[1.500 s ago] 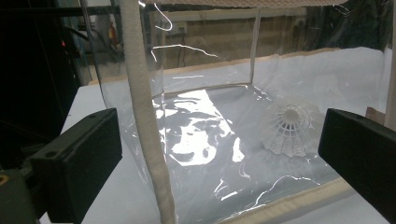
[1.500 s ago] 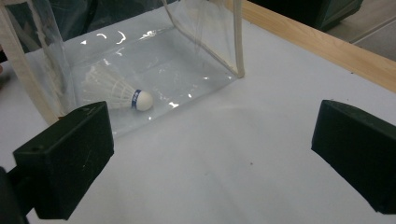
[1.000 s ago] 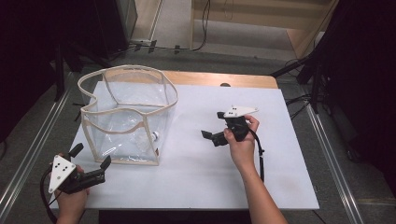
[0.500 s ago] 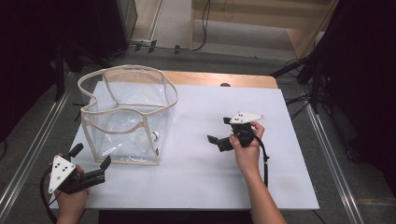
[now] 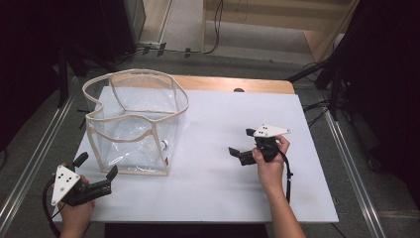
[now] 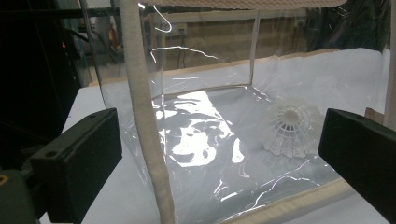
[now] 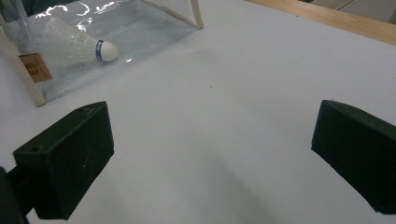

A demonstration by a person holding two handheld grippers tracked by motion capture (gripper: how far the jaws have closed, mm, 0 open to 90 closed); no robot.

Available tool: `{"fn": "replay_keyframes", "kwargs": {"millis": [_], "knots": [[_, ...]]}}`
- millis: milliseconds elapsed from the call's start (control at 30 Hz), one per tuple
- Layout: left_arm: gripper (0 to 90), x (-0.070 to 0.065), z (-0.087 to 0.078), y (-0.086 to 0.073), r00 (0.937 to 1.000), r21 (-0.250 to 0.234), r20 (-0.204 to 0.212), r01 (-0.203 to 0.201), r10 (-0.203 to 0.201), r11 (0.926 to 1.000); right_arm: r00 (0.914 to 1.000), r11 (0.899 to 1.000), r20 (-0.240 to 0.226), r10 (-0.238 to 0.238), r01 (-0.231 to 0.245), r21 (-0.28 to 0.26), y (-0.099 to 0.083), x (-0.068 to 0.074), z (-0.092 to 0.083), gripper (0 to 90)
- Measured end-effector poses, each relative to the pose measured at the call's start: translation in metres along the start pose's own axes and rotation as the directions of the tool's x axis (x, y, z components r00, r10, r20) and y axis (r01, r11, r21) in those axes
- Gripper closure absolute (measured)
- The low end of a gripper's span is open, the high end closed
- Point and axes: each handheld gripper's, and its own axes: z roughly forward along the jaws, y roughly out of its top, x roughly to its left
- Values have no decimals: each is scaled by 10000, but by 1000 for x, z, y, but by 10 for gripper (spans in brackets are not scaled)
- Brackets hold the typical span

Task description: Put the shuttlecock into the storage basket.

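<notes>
A clear plastic bag (image 5: 133, 124) with cream fabric trim stands open on the left of the white table (image 5: 213, 188). A white shuttlecock (image 5: 161, 145) lies inside it near the front right corner, also seen as shuttlecock (image 6: 289, 128) and shuttlecock (image 7: 77, 46) through the plastic. My left gripper (image 5: 97, 165) is open at the table's front left, just short of the bag's front corner, and my left gripper (image 6: 219, 154) holds nothing. My right gripper (image 5: 241, 141) is open over bare table right of the bag, and my right gripper (image 7: 210, 158) is empty.
A wooden strip (image 5: 233, 84) runs along the table's far edge. Metal rails (image 5: 346, 163) flank both sides. Dark stands and cables crowd the floor behind. A small brown tag (image 7: 35, 67) sits on the bag's near wall.
My right gripper has drawn back to the right and toward the person, away from the bag. The left gripper and the bag have stayed put.
</notes>
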Motion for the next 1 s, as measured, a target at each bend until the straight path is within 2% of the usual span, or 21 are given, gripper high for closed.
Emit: {"fn": "replay_keyframes", "kwargs": {"millis": [1000], "knots": [[3,-1,0,0,10000,2,13,-80,80,10000,9956,9982,720,598,-596,-60,-37,-15,-38,0]]}}
